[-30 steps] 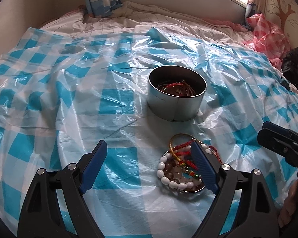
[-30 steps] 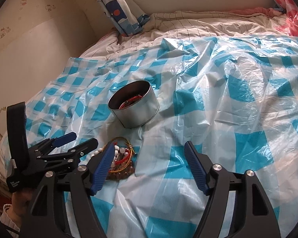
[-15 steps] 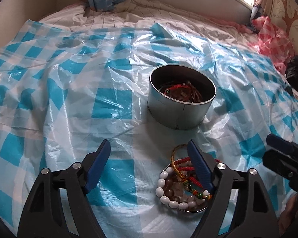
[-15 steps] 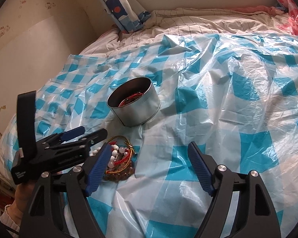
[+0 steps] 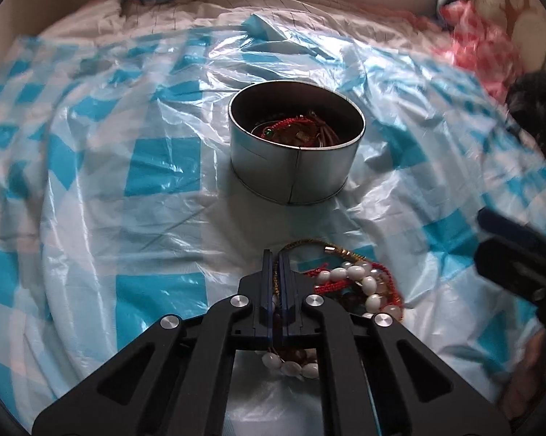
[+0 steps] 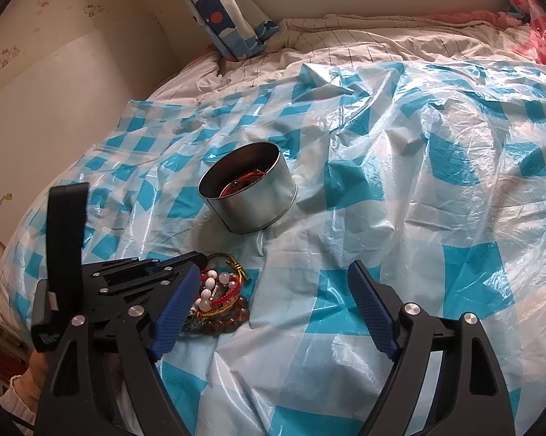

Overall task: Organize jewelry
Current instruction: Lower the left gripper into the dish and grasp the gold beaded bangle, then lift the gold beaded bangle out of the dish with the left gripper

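Surface: blue-and-white checked plastic sheet [image 6: 400, 181] spread over a bed, crinkled throughout.
Container: round metal tin [image 5: 296, 152], upright and open-topped, at the centre of the sheet; red cord and dark pieces already lie inside.
Loose stock: pile of bracelets [image 6: 220, 299] on the sheet near the tin, apart from it; white beads, red cord, a gold-coloured chain [image 5: 316, 245] and brown beads are visible.
Left gripper [image 5: 277, 283]: fingers pressed together over the near edge of the pile, with a gold-coloured strand running between them; judged to be pinching that strand, though the contact is partly hidden.
Right gripper [image 6: 273, 312]: fingers spread wide, holding nothing, poised above bare sheet just beside the pile.
Progress: judged partway. Some pieces are in the tin; the pile remains outside.
Outstanding: lifting the pinched strand to the tin, then the remaining bracelets.
Risk: tangled strands may drag neighbours along.
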`<state>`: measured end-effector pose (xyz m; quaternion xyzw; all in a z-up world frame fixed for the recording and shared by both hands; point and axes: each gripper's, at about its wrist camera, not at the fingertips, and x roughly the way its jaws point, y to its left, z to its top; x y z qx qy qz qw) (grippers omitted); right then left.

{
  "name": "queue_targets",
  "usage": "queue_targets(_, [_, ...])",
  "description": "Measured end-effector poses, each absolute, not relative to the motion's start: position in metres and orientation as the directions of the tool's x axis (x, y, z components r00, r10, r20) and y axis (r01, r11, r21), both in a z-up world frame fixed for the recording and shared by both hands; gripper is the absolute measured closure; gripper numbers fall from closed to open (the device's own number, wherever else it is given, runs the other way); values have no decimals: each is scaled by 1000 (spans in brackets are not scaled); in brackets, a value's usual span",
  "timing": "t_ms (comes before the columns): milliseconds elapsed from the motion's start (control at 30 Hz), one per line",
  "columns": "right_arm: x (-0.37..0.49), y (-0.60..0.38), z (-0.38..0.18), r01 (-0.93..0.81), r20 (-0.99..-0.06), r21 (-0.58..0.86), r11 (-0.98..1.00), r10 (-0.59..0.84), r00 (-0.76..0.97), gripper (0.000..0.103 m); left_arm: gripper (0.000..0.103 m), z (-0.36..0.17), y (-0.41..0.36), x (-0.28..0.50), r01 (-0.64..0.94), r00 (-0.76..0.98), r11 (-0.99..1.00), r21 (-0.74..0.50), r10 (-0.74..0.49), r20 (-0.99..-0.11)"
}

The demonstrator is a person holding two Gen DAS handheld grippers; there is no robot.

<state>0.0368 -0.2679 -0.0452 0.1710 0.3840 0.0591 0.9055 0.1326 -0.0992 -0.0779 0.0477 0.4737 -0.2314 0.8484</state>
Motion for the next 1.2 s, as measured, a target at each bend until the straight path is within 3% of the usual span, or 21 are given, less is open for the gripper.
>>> queue_targets(467, [39, -254, -52, -42, -696, 344, 938, 284, 660, 23, 101, -61, -38, 144, 283, 485, 891, -354, -452, -749])
queue_targets(667, [41, -239, -55, -80, -717, 299, 951, 279, 638, 23, 101, -43, -28, 139, 394, 403, 648, -652, -759, -512])
queue_targets(867, [42, -231, -57, -121, -723, 303, 945, 311, 617, 23, 103, -33, -27, 133, 466, 296, 398, -790, -912, -285])
queue_targets(933, [43, -225, -58, -143, -730, 293, 945, 318, 605, 23, 103, -34, -27, 134, 460, 305, 408, -788, -907, -291])
queue_targets(1000, [44, -222, -60, -150, -737, 286, 946, 318, 596, 23, 103, -37, -31, 135, 440, 331, 484, -756, -870, -365])
queue_targets(1133, [45, -226, -62, -132, -741, 298, 946, 316, 593, 23, 103, -55, -50, 142, 335, 433, 800, -498, -600, -672])
queue_targets(1200, [45, -228, -62, -124, -740, 303, 945, 316, 594, 23, 98, -61, -62, 143, 329, 454, 868, -372, -491, -744])
